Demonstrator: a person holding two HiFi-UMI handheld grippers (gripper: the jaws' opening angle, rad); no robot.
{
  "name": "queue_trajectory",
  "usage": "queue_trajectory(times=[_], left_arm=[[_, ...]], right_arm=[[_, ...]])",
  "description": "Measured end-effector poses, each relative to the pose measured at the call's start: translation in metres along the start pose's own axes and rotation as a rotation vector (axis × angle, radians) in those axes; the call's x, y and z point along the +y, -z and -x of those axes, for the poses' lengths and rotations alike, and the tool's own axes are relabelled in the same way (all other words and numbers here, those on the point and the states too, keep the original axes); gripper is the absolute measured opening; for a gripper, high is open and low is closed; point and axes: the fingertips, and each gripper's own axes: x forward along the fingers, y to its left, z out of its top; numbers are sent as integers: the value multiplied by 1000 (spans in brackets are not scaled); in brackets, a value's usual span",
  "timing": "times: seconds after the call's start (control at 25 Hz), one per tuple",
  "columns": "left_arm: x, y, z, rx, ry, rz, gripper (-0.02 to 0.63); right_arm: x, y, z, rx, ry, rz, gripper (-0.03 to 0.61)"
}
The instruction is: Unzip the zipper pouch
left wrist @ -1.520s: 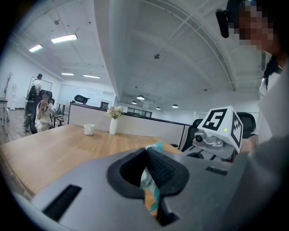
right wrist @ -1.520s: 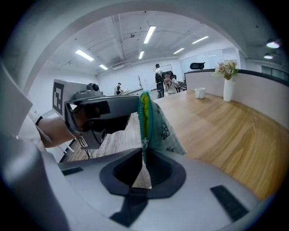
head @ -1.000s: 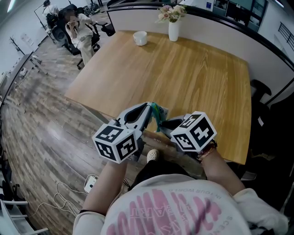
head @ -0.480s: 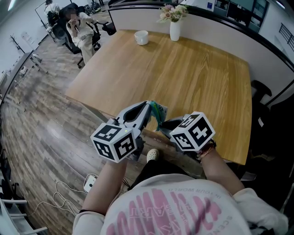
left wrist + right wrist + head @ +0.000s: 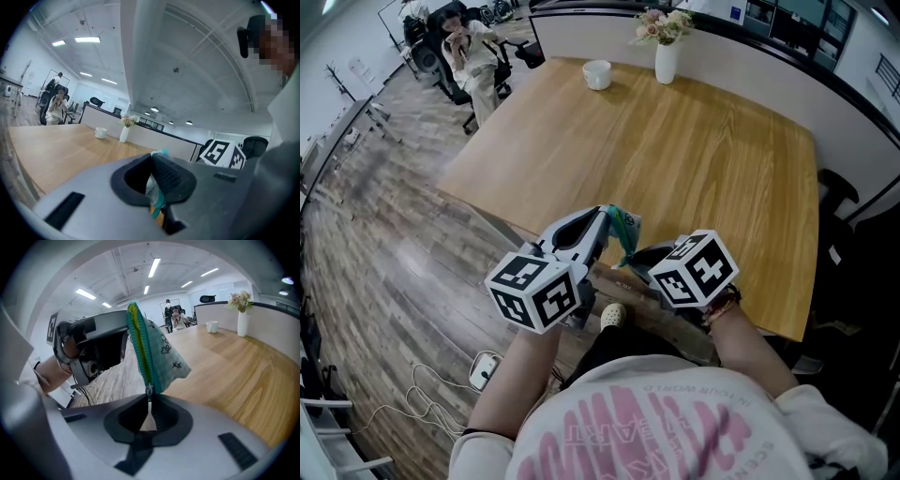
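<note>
The pouch (image 5: 161, 350) is held in the air above the near edge of the tabletop (image 5: 694, 150) — the left tongs (image 5: 152, 185) clamped tight on its fabric; the right tongs (image 5: 150, 404) narrow, closing on the zipper pull (image 5: 149, 391) pinched at their tips.

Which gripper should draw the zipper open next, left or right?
Right. The right gripper is closing on the zipper pull between its fingers; the left gripper is shut on the pouch fabric, anchoring it.
</note>
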Motion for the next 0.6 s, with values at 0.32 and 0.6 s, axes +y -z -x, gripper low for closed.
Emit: queue_trajectory(times=[0.32,0.6], left_arm=[[11,-5,7,-38,-19,58,8],[23,-5,12,-58,-53,98,8]], right_arm=[[4,-6,-5,1,-19,16,-5],[7,-9,-10,2,-8,54,-5]])
